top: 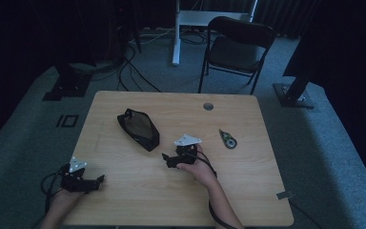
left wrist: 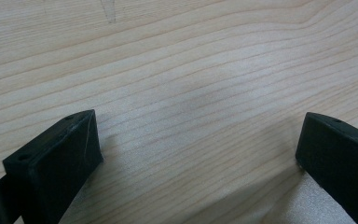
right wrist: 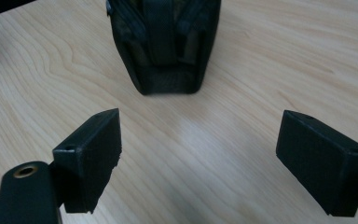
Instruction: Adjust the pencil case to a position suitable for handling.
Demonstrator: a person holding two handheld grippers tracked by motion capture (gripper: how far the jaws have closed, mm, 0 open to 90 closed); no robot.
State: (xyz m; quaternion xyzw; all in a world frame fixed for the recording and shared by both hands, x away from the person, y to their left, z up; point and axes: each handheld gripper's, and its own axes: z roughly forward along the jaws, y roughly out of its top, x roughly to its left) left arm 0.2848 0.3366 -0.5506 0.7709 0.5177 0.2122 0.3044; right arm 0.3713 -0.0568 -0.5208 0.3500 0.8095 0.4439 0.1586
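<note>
A light wooden table with rounded corners (top: 124,200) fills the centre of the high view, most of its top bare. At the lower left of that frame the left gripper (top: 97,181) rests near the table's left edge, jaws spread wide with nothing but bare wood grain between them in its own view (left wrist: 198,149). At centre frame the right gripper (top: 164,157) points up-left, jaws likewise wide apart and empty (right wrist: 198,149). A black mesh zip pouch (top: 138,129) lies just beyond its tips, near but apart; in the right gripper view the pouch (right wrist: 165,46) sits at upper centre. A small green-and-white tape dispenser (top: 228,139) lies right of centre. Grey carpet (top: 324,143), a black folding chair (top: 238,47) and floor cables (top: 133,71) surround the table in a dim room.
</note>
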